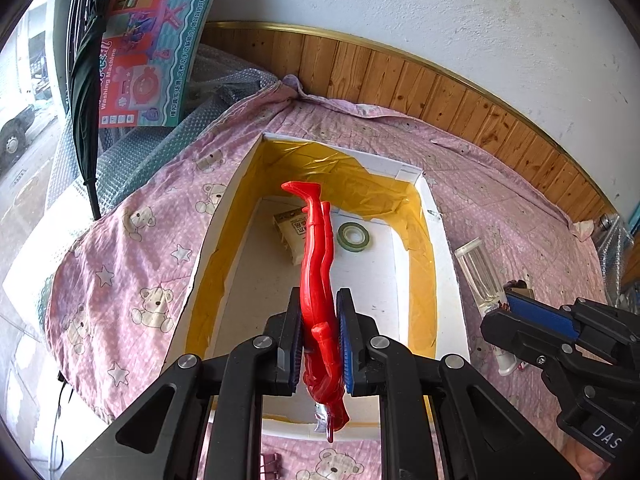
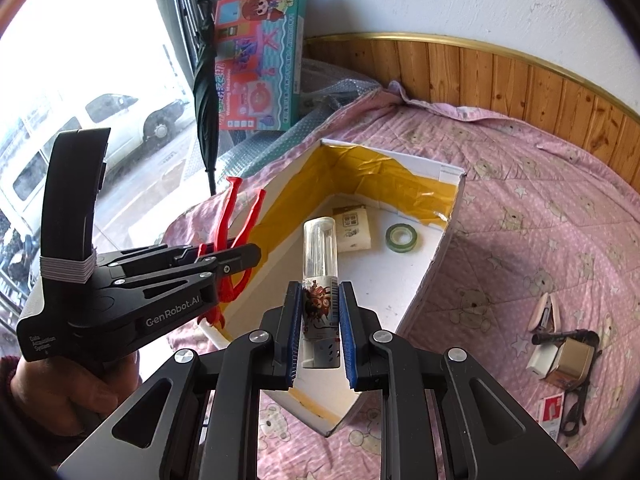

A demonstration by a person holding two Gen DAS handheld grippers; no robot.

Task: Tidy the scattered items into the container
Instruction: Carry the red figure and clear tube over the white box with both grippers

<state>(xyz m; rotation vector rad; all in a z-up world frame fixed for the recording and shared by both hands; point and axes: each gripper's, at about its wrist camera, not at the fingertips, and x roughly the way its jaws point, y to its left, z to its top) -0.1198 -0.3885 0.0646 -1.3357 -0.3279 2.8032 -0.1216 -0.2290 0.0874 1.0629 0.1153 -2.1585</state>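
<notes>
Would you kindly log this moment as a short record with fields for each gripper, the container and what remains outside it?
left gripper: shut on red toy figure, held over the box
right gripper: shut on clear-capped tube, beside the box
container: white box lined with yellow tape, on pink bedspread
already inside: green tape roll, small white packet
still outside: stapler, gold box, red-and-white card

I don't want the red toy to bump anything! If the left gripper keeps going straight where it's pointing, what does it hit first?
Probably the white box's floor, near the small packet and tape roll. Depth is hard to judge. The left gripper holds the red figure above it.
</notes>
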